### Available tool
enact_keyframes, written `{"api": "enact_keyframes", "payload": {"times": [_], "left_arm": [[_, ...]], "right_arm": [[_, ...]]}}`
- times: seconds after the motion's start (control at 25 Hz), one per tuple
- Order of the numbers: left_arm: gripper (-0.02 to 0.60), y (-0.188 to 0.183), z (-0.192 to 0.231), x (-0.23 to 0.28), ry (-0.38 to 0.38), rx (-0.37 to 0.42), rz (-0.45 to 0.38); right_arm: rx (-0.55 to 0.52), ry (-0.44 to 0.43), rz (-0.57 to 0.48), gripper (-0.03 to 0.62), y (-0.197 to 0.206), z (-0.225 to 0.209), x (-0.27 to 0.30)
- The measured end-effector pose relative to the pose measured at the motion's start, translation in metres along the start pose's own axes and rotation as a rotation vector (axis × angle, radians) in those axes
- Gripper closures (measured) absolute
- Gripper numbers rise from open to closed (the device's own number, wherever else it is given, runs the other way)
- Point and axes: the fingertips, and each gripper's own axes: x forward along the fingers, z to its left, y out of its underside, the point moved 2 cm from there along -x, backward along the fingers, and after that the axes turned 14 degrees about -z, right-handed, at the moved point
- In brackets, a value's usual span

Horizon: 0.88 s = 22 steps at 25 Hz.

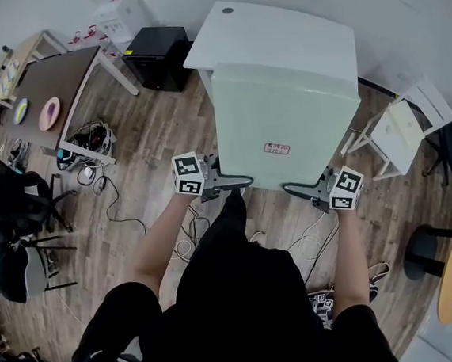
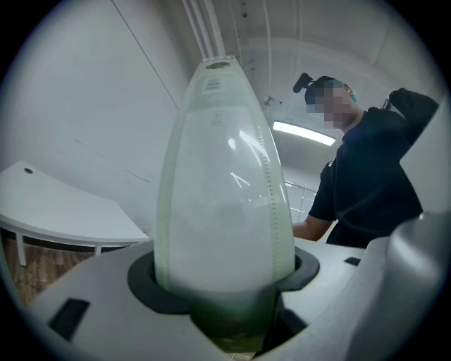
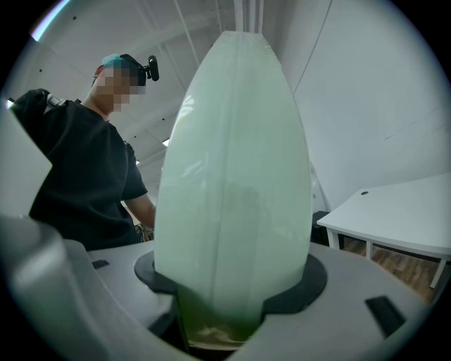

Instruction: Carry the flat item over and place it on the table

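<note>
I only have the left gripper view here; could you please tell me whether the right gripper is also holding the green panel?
Observer: Yes. In the right gripper view, the right gripper is shut on the pale green panel.
Operator: Thank you. Where is the white table relative to the panel?
Observer: In the head view the white table is straight ahead. The panel's far end covers part of it, but I cannot tell whether it rests there.
Operator: Is anything marked on the panel's upper face?
Observer: A small red label sits near the edge held by the grippers.
</note>
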Motion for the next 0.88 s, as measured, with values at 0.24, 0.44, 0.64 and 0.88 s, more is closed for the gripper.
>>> {"api": "enact_keyframes", "payload": {"times": [0.24,0.44,0.64,0.88], "left_arm": [[0.268,-0.019,0.048,0.005,0.047,-0.015,-0.001],[0.268,-0.037,0.093,0.009,0.060,-0.019,0.005],[0.268,-0.060,0.134,0.000,0.074,-0.032,0.019],[0.268,-0.077,0.173,-0.009,0.091,-0.041,0.025]], "right_arm": [[0.005,0.049,-0.002,0.279,-0.014,-0.043,0.011],[0.006,0.065,0.000,0.279,-0.025,-0.087,0.021],[0.024,0.088,-0.003,0.279,-0.035,-0.126,0.044],[0.035,0.109,-0.006,0.279,-0.042,-0.162,0.065]]}}
